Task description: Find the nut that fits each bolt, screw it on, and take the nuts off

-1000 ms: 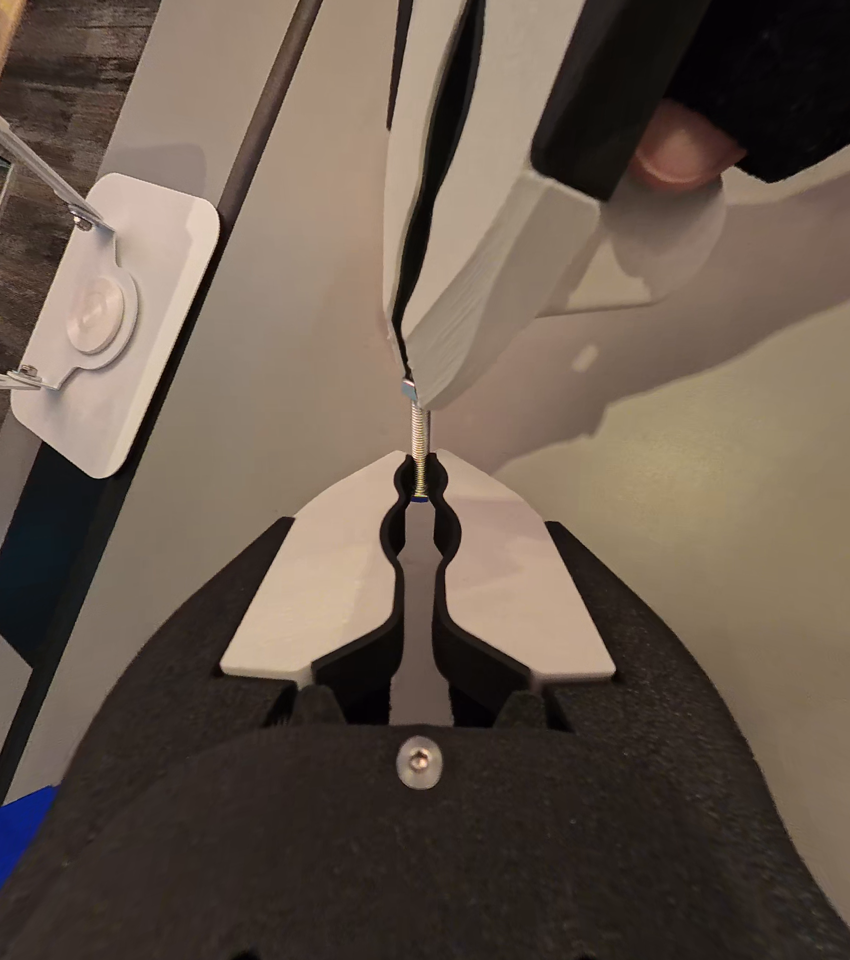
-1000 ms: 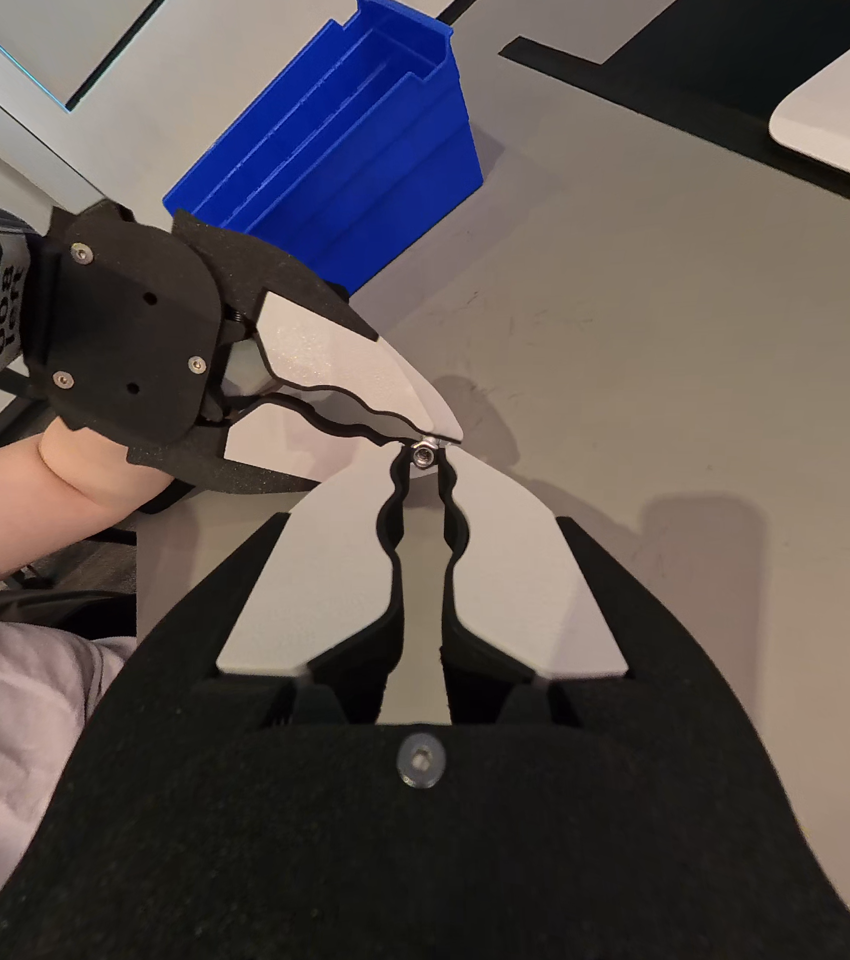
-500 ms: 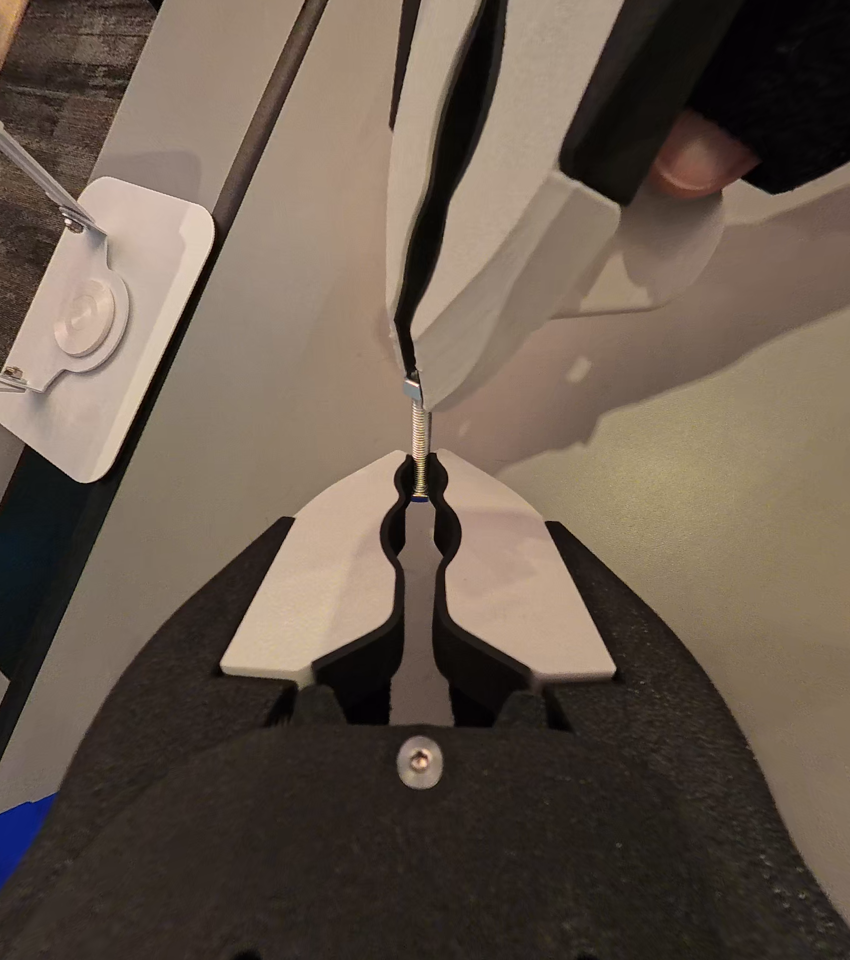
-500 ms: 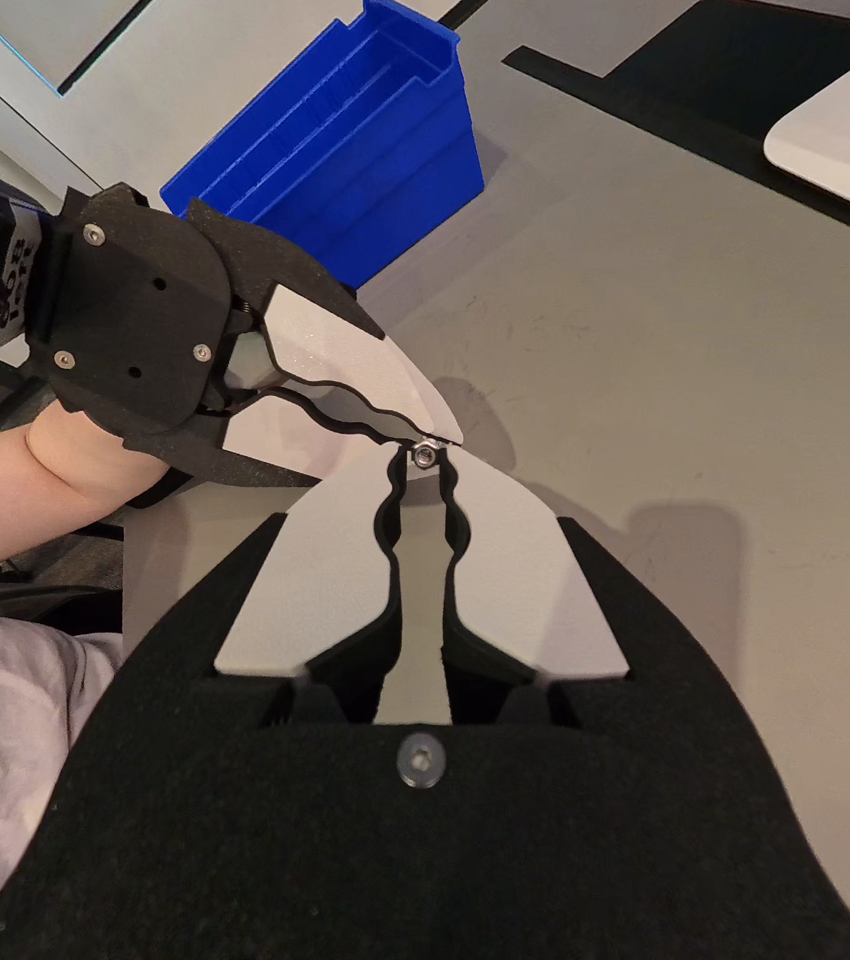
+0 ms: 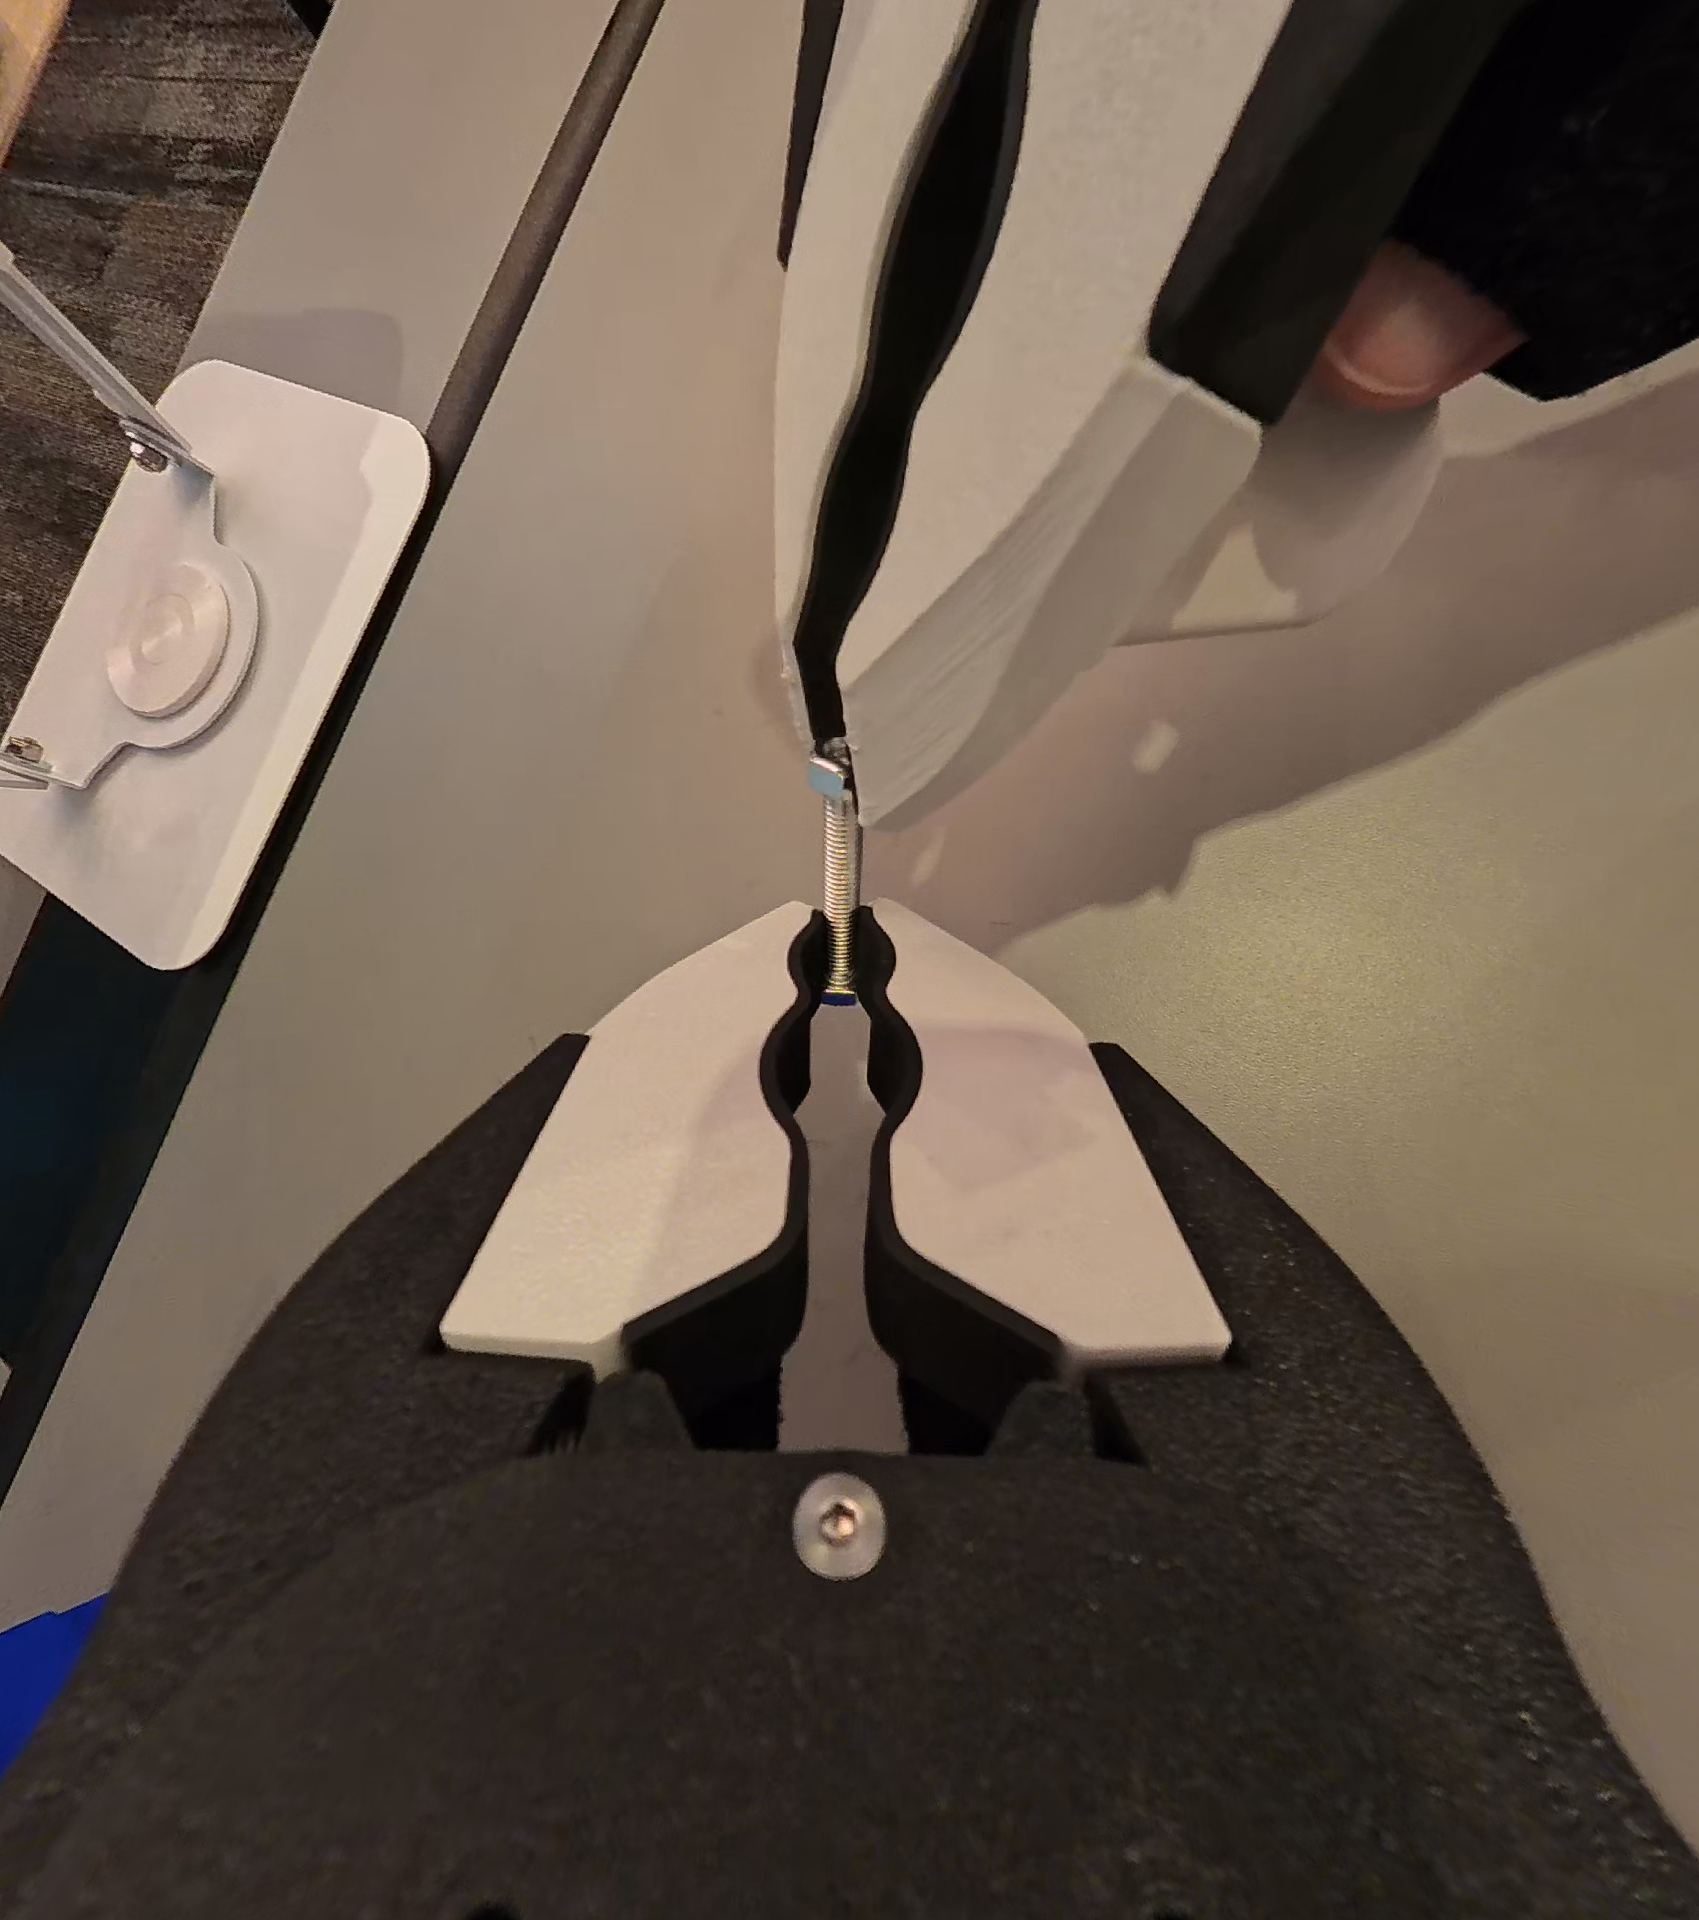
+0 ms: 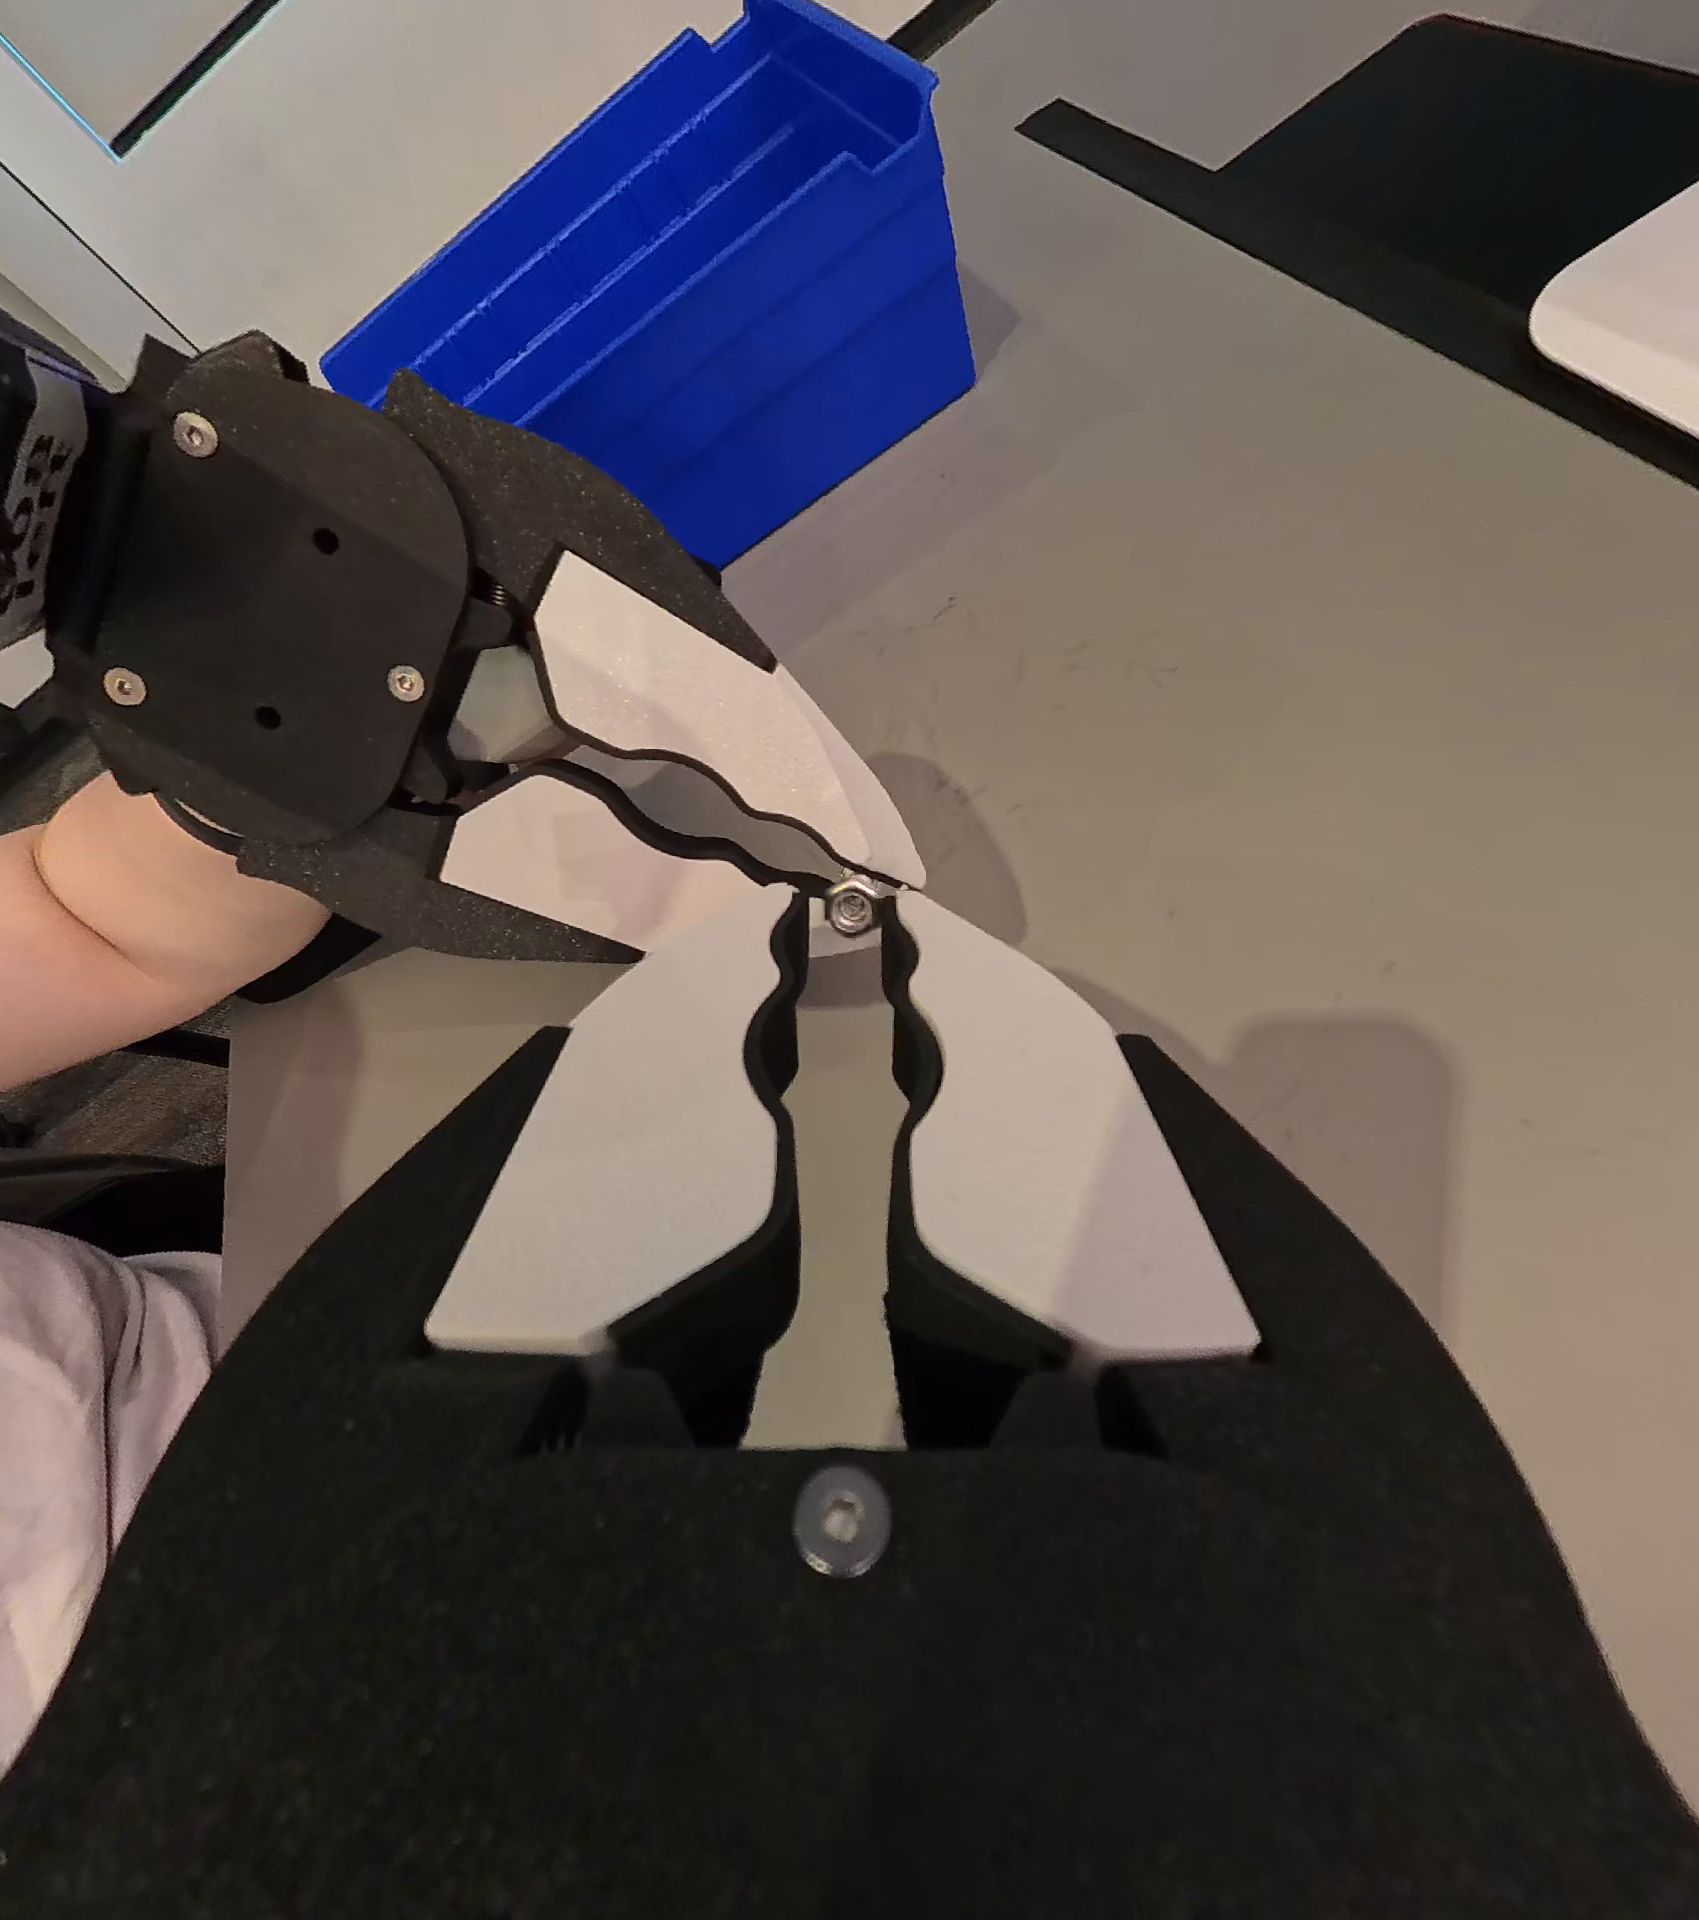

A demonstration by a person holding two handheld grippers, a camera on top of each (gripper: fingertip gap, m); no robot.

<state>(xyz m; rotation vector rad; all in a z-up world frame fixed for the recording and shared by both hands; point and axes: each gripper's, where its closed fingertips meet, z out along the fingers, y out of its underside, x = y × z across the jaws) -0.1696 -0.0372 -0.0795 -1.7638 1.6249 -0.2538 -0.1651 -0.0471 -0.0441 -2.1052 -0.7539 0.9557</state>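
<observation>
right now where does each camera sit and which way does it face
Left wrist view: sits on the left tool, looking along its fingers at the thin silver threaded bolt it grips; a fingertip shows top right.
Right wrist view: sits on the right tool, looking down at the grey table and blue plastic bin; a forearm shows on the left.
Shared: both tools, and the small silver hex nut on the bolt.

Grey tabletop [image 6: 1344, 779], dim warm light, patterned carpet [image 5: 107, 208].
</observation>
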